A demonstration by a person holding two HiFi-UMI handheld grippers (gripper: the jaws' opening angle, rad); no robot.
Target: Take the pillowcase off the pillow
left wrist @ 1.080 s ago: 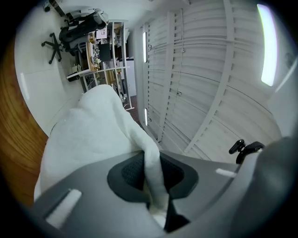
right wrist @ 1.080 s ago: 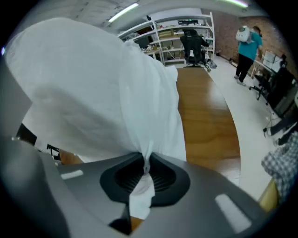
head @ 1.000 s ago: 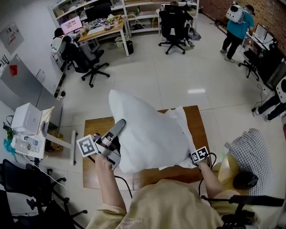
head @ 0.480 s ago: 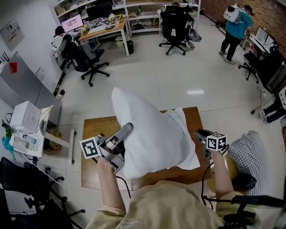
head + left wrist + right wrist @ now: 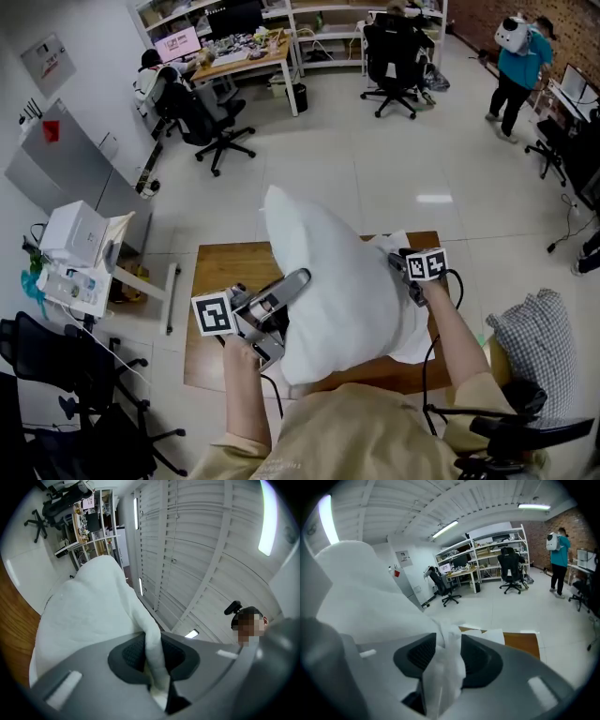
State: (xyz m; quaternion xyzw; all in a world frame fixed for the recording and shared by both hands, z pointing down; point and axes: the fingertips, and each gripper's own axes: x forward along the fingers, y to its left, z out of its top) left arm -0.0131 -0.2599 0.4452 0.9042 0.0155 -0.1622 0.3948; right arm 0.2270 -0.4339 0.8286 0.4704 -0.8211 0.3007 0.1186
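White pillow (image 5: 323,281) between the 2 tools: left tool (image 5: 152,656) clamps its edge; right tool (image 5: 449,646) opening, pillowcase (image 5: 411,330) between its jaws.

One pillow (image 5: 328,272), one pillowcase (image 5: 405,328), one wooden table (image 5: 220,267) and one checked cushion (image 5: 530,328) are counted.

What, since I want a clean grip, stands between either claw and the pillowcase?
Nothing visible does. The left claw is shut on the pillow, and the right claw, which is opening, has the pillowcase right between its jaws.
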